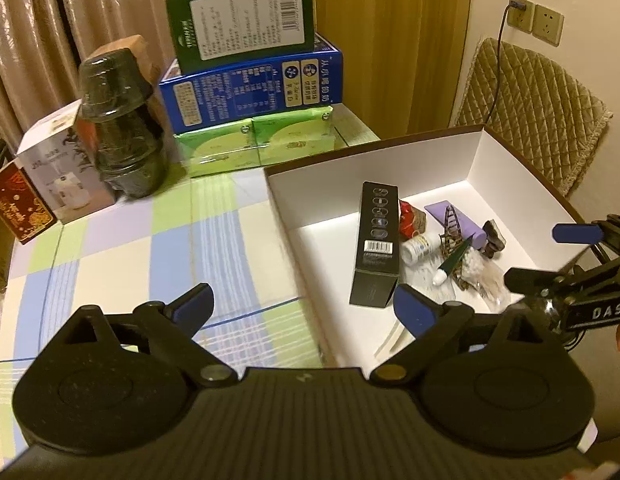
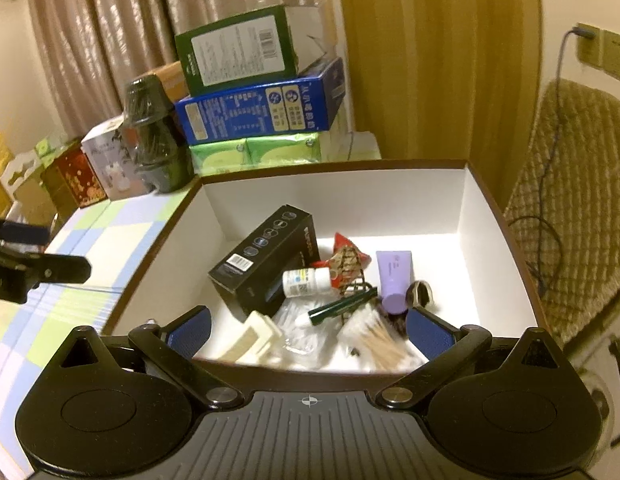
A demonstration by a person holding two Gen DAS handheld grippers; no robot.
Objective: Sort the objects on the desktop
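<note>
Bare checked tablecloth (image 1: 122, 248) lies left of the white box (image 1: 481, 152); stacked cartons (image 1: 250, 92) block behind.

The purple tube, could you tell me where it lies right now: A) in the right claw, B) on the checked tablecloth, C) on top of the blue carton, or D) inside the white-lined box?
D: the purple tube lies on the floor of the white-lined box, among other small items.

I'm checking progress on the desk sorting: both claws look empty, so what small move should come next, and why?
Probably draw the right claw back from the white box. It hangs open, holding nothing, over the black carton, purple tube and cotton swabs already inside. The left claw is open too.
</note>
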